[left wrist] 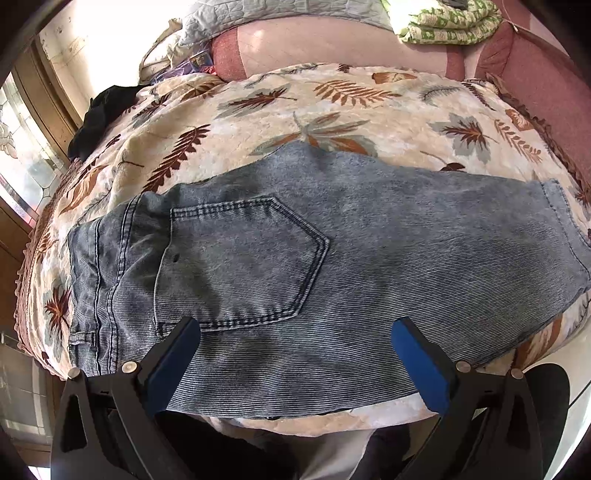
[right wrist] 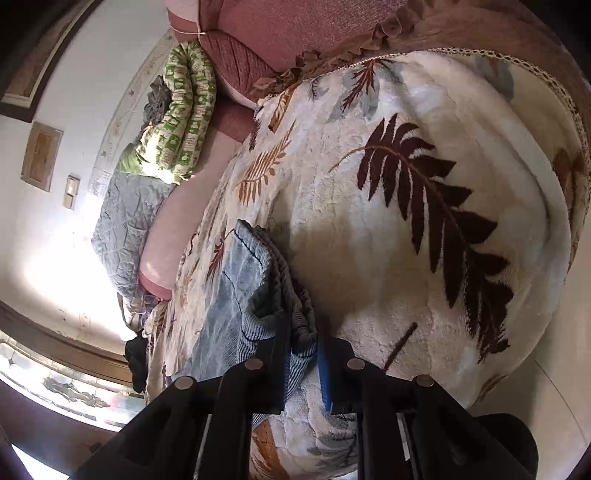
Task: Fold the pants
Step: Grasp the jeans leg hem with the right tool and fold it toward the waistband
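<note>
The blue denim pants (left wrist: pixel 332 258) lie folded lengthwise across a leaf-print blanket (left wrist: pixel 332 103), waistband at the left, back pocket up. My left gripper (left wrist: pixel 295 332) is open, hovering just above the near edge of the pants, touching nothing. In the right wrist view my right gripper (right wrist: pixel 303 343) is shut on the bunched layers at one end of the pants (right wrist: pixel 236 295), with the camera rolled sideways.
The blanket (right wrist: pixel 406 221) covers a bed. A pink bolster (left wrist: pixel 332 48), a green patterned quilt (left wrist: pixel 450 22) and a grey quilt (left wrist: pixel 258 14) lie at the far side. A black garment (left wrist: pixel 99 114) sits at the far left. A window is on the left.
</note>
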{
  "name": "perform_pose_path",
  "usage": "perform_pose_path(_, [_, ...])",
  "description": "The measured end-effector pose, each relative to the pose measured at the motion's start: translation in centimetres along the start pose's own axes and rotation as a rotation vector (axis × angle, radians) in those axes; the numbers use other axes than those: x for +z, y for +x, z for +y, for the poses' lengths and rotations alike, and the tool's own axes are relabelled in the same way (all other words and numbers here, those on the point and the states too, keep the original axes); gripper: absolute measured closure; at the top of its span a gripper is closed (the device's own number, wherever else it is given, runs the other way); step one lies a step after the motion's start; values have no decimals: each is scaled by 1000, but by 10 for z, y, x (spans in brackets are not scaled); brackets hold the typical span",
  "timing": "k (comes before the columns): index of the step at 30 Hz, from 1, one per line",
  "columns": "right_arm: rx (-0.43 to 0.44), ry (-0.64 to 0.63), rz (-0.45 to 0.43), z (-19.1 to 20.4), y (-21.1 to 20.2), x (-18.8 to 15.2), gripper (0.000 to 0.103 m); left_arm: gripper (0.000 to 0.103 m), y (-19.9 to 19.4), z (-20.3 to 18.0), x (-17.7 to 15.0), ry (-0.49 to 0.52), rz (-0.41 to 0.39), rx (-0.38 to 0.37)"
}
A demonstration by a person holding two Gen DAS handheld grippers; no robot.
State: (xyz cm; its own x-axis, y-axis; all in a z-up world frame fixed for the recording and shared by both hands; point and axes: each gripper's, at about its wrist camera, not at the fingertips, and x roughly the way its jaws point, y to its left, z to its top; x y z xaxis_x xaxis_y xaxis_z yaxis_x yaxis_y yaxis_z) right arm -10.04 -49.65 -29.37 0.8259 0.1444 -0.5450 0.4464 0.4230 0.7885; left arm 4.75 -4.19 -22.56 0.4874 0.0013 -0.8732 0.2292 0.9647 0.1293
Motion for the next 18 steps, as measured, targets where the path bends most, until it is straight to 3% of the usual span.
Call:
perform_pose_path(1, [1,34,2,-4,-3,4,83,0,1,2,-1,-4,2,-3])
perform_pose_path(2, [21,64,1,-8,-7,8,67,0,1,4,-1,-9,1,-4])
perform_pose_path(3, [57,80,-10,-10,-11,12,45,0,1,6,-1,-15,0,-2])
perform_pose_path(5, [98,64,-26,-2,-16,22,33,0,0,9,0,-26,-3,-12])
perform_pose_path(10, [25,-82,165,30,30,48,33,0,-8,13,2,-26,-24,-25])
perform_pose_path(12, [48,-108,259,33,55,55,33,0,-14,18,1,-29,-34,-27])
perform_pose_path(14, [16,-151,334,37,79,57,32,0,-18,25,-1,-38,-39,-26])
perform_pose_path(16, [56,-193,397,44,94,57,33,0,-22,31,-2,-54,-42,-34])
perform_pose_path(17, [51,-209,416,47,98,58,37,0,-23,34,-2,-62,-43,-35])
perform_pose_path(18, [50,-208,425,49,101,59,52,0,-24,36,-2,-70,-44,-38])
